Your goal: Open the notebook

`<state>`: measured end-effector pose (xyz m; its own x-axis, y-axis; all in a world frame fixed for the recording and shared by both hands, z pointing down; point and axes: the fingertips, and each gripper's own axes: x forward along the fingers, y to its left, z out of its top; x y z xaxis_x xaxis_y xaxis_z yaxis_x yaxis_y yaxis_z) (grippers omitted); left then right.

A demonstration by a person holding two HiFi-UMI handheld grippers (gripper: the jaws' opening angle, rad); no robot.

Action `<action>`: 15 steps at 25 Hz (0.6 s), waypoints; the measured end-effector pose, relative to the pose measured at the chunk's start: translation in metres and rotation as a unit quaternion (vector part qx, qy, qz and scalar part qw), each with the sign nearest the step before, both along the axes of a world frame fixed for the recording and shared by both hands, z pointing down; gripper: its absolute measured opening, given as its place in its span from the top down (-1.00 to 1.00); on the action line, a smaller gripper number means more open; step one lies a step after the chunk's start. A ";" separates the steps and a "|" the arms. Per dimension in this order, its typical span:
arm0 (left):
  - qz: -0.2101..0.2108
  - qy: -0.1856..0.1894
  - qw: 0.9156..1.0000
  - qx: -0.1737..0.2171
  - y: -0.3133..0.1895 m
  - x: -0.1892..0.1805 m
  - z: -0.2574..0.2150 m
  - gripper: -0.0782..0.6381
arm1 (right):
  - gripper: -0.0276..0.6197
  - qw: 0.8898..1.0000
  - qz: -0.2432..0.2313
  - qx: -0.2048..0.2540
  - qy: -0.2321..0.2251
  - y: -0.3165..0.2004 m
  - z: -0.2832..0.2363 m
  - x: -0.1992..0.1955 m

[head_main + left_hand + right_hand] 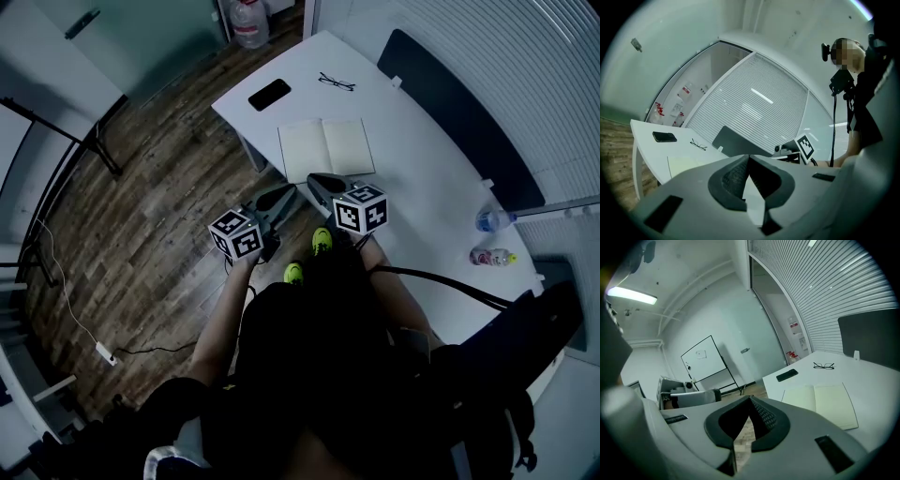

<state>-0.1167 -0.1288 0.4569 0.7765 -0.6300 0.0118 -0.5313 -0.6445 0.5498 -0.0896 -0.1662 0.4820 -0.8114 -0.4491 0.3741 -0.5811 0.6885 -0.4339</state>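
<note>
Notebook (326,148) lies open on the white table (427,164), phone (269,94) and glasses (336,82) beyond it. Left gripper (287,192) and right gripper (317,180) hover near it, jaws pressed together, empty.

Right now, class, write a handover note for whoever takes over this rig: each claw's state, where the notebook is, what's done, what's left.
Left claw: shut, empty.
Right claw: shut, empty.
Both are in the air near the edge of the table, touching nothing.
Notebook: lies open, flat on the table, phone and glasses beyond it.
Done: notebook open.
Left: seemingly nothing.
</note>
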 end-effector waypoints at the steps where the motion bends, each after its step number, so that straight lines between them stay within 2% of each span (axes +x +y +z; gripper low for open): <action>1: 0.003 -0.001 1.000 0.001 0.003 0.001 -0.002 0.77 | 0.87 1.000 0.002 0.002 -0.001 0.003 -0.003 0.001; 8: 0.020 -0.008 1.000 0.007 0.028 0.014 -0.009 0.77 | 0.87 1.000 0.013 0.026 -0.010 0.025 -0.019 0.010; 15: 0.003 -0.012 1.000 0.014 0.044 0.031 -0.018 0.78 | 0.87 0.999 -0.001 0.042 -0.020 0.044 -0.034 0.030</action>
